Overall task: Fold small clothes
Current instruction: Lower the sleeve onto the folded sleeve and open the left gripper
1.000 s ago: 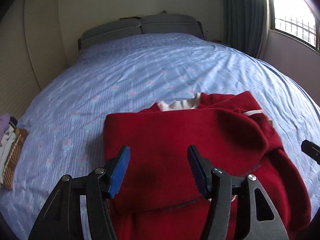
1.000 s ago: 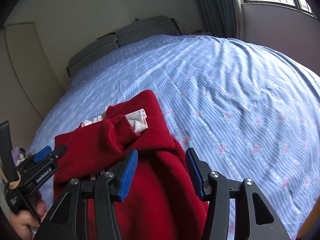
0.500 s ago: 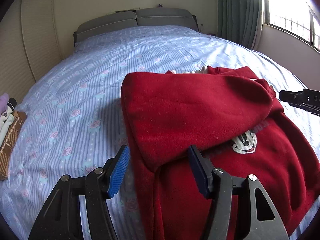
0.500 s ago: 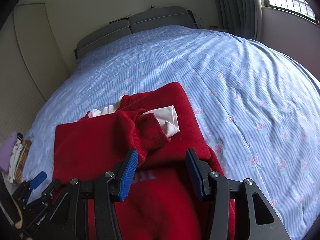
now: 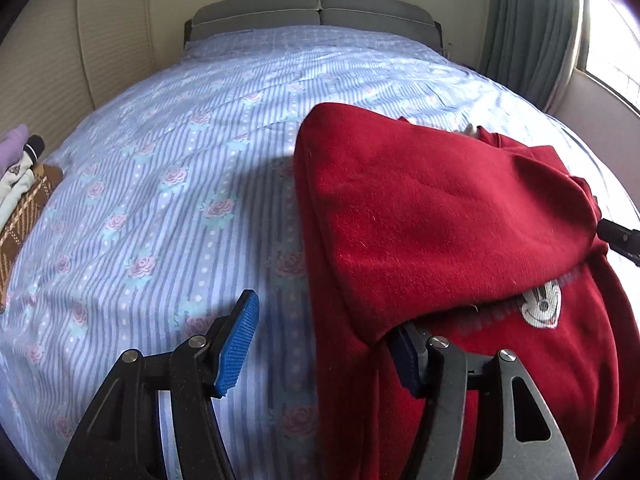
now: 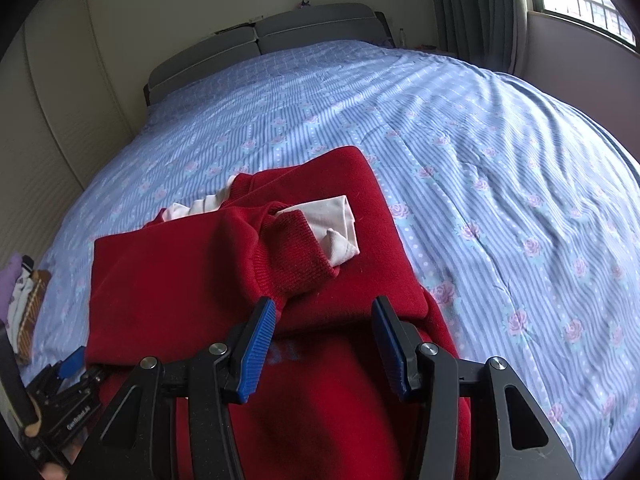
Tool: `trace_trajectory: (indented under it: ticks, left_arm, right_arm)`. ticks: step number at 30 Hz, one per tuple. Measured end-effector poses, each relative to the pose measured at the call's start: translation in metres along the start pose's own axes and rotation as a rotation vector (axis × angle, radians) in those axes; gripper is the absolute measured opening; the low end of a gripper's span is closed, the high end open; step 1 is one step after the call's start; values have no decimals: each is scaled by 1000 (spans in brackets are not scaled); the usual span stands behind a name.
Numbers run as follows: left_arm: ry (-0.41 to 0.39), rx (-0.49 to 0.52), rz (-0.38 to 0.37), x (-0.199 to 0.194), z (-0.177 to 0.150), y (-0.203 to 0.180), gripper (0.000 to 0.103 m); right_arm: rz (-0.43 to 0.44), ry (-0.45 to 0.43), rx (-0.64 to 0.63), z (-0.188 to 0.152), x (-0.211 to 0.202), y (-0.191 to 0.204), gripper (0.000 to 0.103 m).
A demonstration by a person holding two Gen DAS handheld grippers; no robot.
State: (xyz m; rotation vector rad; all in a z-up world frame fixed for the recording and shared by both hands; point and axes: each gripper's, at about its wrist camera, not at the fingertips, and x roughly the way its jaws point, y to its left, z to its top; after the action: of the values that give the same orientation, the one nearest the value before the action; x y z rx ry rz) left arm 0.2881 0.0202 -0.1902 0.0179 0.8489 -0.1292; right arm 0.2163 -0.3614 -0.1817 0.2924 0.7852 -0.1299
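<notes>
A small red sweater (image 5: 440, 216) with a cartoon mouse print (image 5: 542, 306) lies on the bed, its upper part folded over the lower. In the right wrist view the sweater (image 6: 192, 280) shows a ribbed cuff (image 6: 296, 252) with white lining on top. My left gripper (image 5: 320, 344) is open at the sweater's left edge, its right finger under the folded flap. My right gripper (image 6: 324, 340) is open, just above the fold's near edge. The left gripper also shows in the right wrist view (image 6: 72, 376).
The bed has a blue striped sheet with roses (image 6: 480, 160) and a grey headboard (image 5: 316, 8). A pile of other clothes (image 5: 20, 184) lies at the bed's left edge. A window (image 6: 580, 4) and curtains are on the right.
The left gripper has slid left and lower to the sweater's left edge, its right finger now under the flap. The right gripper has pulled back slightly toward the fold's near edge.
</notes>
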Motion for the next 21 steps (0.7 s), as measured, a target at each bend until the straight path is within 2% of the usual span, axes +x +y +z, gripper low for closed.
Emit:
trace_trajectory:
  ticks: [6, 9, 12, 17, 21]
  left_arm:
    - [-44, -26, 13, -7, -11, 6, 62]
    - [-59, -82, 18, -9, -15, 20, 62]
    - [-64, -124, 23, -9, -17, 27, 62]
    - [-66, -96, 38, -22, -20, 17, 62]
    - [-114, -65, 23, -51, -25, 10, 62]
  right_arm:
    - [-11, -30, -4, 9, 0, 5, 54]
    - [-3, -58, -11, 6, -6, 8, 54]
    - [1, -37, -43, 0, -1, 14, 58]
    - [-19, -2, -46, -4, 12, 15, 58]
    - [-36, -5, -65, -3, 14, 14, 58]
